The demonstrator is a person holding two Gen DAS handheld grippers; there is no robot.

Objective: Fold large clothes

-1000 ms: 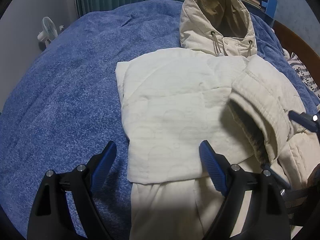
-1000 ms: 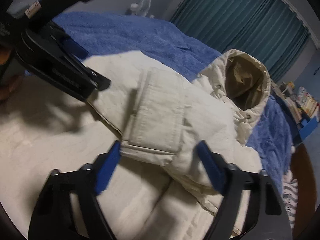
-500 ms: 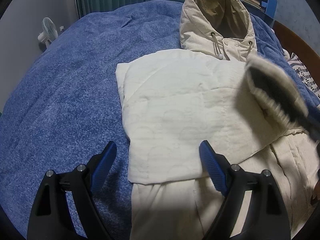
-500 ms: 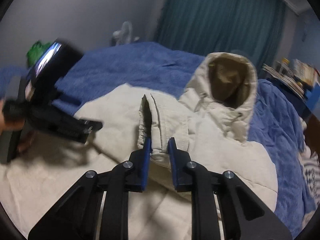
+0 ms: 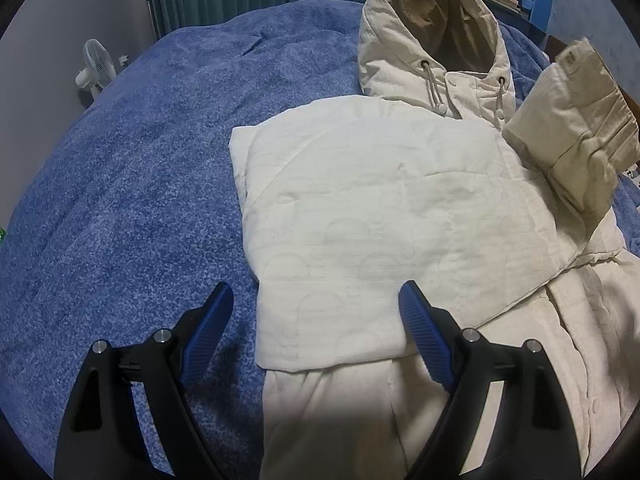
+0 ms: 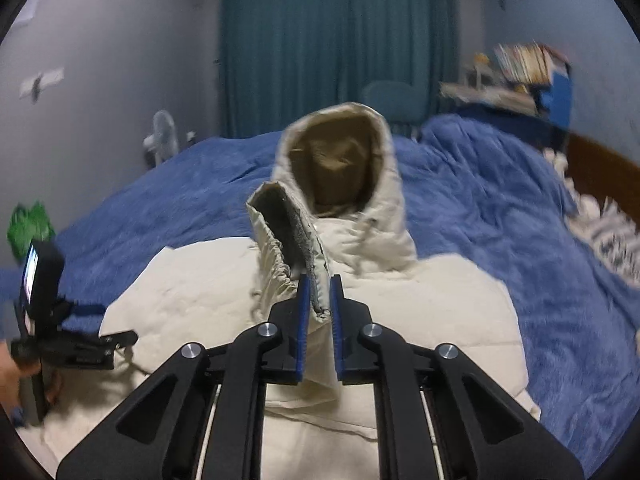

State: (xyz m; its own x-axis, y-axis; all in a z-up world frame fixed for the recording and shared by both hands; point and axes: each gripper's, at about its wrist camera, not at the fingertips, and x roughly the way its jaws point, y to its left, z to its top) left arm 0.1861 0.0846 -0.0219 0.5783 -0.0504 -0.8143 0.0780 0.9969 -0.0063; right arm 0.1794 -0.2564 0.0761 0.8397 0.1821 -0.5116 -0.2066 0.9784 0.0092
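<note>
The cream jacket (image 5: 360,216) lies on the blue bed (image 5: 120,160), hood (image 5: 436,32) toward the curtain. The right tool (image 6: 319,312) pinches its sleeve cuff (image 6: 288,240) (lifted above the jacket); the left tool (image 5: 316,332) hovers spread over the jacket's folded edge.

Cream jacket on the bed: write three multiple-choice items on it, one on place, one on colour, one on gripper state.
1. Where does the hood lie?
A. far end of the jacket
B. under the fan
C. on the floor

2. What colour is the bedcover?
A. green
B. blue
C. white

3. What is the right gripper doing?
A. hanging open
B. shut on nothing
C. clamping the sleeve cuff

Answers: 1 A, the hood lies beyond the folded body; 2 B, blue fabric surrounds the jacket; 3 C, its jaws pinch the cuff, while the left gripper is open.
</note>
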